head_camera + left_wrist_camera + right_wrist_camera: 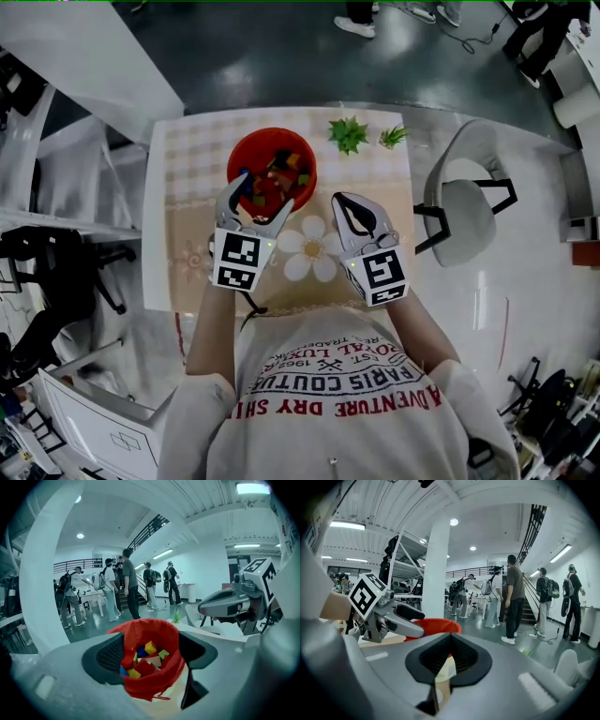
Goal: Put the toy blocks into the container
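Note:
A red container point(251, 150) stands at the back of the table and holds several coloured toy blocks point(278, 176). My left gripper point(255, 199) hangs over its near rim, open, with nothing between the pads. In the left gripper view the container point(154, 684) and the blocks point(146, 654) show through the wide gap of that gripper point(152, 653). My right gripper point(343, 202) is to the right of the container, shut and empty, over the tablecloth. In the right gripper view its pads meet point(449, 660), and the container's rim point(440, 625) lies ahead on the left.
The table point(187, 178) carries a checked cloth with a white flower print point(309, 248). Two small green plants point(349, 133) point(393, 137) sit at its far right. A grey chair point(464, 202) stands to the right. Several people point(129, 581) stand beyond the table.

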Motion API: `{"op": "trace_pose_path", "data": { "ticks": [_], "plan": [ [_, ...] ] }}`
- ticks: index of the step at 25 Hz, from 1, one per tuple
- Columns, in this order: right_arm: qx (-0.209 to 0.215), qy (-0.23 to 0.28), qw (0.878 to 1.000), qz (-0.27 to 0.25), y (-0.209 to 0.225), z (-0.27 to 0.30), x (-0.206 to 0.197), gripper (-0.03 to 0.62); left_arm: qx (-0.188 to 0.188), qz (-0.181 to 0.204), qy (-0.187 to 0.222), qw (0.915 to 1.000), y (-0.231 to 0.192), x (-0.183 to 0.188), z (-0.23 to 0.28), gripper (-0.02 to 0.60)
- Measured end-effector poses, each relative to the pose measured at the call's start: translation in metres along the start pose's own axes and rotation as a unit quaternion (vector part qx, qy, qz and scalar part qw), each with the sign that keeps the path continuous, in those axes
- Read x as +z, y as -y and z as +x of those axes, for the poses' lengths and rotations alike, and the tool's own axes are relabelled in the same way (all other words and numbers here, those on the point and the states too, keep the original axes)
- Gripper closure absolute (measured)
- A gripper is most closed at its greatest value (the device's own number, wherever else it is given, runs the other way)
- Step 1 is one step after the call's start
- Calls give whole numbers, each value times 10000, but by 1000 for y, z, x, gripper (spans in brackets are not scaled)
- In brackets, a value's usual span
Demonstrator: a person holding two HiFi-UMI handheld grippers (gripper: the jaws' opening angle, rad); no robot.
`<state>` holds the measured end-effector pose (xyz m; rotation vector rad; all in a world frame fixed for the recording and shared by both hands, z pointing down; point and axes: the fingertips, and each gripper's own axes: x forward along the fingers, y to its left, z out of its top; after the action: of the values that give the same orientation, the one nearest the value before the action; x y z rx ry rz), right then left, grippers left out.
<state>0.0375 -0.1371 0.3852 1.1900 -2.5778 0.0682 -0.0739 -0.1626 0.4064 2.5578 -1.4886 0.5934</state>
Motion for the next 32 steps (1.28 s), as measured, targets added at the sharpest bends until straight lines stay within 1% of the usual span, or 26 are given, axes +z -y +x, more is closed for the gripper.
{"op": "trace_pose_path", "data": {
  "ticks": [3,7,11,15,18,21,23,29,32],
  "plan": [
    [-87,33,10000,22,5,-11,-2,594,-174,55,167,9997,21,11,-1,218],
    [-294,-9,9995,140,19,-31,-13,592,-644,175,311,9973,64,22,4,219],
    [-478,-58,9986,235,33,-55,-25,594,-997,229,386,9940,107,26,11,219],
    [-610,-155,9974,355,49,-76,-41,592,-1238,264,276,9916,146,20,22,219],
    [-650,-231,9966,446,60,-86,-55,592,-1319,289,0,9908,170,0,35,219],
    [-599,-295,9965,497,67,-92,-65,592,-1351,147,-339,9901,187,-24,49,219],
    [-545,-325,9967,515,73,-94,-73,594,-1301,19,-553,9900,194,-41,58,219],
    [-264,-456,9970,560,86,-94,-97,594,-964,-412,-1073,9887,209,-87,81,219],
    [-147,-526,9969,569,94,-91,-109,592,-768,-540,-1256,9876,213,-104,93,219]
  ]
}}
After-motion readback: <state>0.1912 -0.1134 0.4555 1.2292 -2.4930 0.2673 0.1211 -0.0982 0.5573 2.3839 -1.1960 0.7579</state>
